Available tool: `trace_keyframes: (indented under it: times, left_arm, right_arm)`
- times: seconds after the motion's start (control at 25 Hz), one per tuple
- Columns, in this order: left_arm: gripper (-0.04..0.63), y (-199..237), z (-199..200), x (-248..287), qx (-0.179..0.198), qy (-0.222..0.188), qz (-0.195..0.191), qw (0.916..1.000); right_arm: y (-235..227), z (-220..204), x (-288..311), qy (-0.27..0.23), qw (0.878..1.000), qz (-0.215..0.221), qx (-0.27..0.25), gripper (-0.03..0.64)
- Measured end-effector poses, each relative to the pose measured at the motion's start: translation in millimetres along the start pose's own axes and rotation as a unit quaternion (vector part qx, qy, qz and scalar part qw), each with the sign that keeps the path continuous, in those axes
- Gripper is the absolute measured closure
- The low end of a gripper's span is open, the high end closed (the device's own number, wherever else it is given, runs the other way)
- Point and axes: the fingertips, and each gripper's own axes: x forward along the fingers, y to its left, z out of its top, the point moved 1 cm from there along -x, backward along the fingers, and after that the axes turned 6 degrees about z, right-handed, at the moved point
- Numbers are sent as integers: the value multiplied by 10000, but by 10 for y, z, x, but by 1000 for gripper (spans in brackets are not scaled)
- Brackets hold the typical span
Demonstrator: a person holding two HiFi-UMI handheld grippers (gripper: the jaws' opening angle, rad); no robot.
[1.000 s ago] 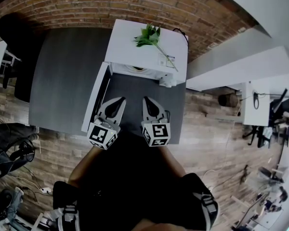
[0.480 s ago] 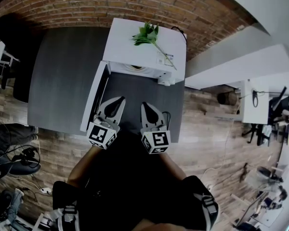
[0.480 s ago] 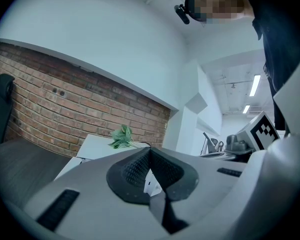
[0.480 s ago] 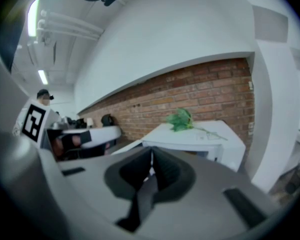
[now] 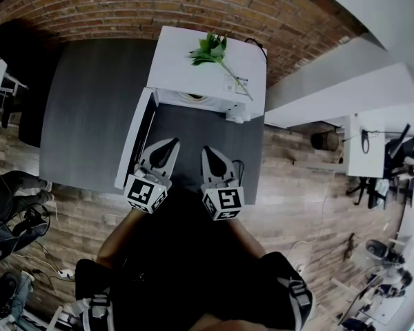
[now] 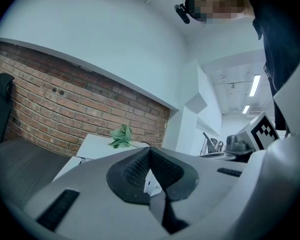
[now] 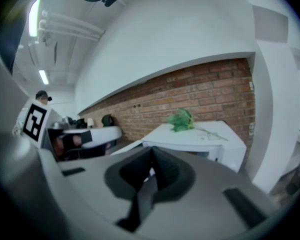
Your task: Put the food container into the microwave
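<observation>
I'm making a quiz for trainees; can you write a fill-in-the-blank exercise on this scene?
The door of the microwave stands ____.
The leafy sprig on top of it is coloured ____.
The wall behind it is built of ____.
The left hand-held gripper and the right hand-held gripper each have jaws that are ____.
Missing words: open; green; brick; shut.

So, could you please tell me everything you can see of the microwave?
The microwave is a white box standing on a grey table by the brick wall. Its door is swung open at the left, toward the person. A green sprig lies on top.
</observation>
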Motion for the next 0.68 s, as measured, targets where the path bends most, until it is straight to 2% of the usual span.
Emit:
trace_keyframes:
  times: [0.68]
  left_arm:
    - [560, -5, 15, 31, -70, -45, -12, 10000]
  right_arm:
    - [-21, -10, 25, -12, 10000, 8, 6, 584]
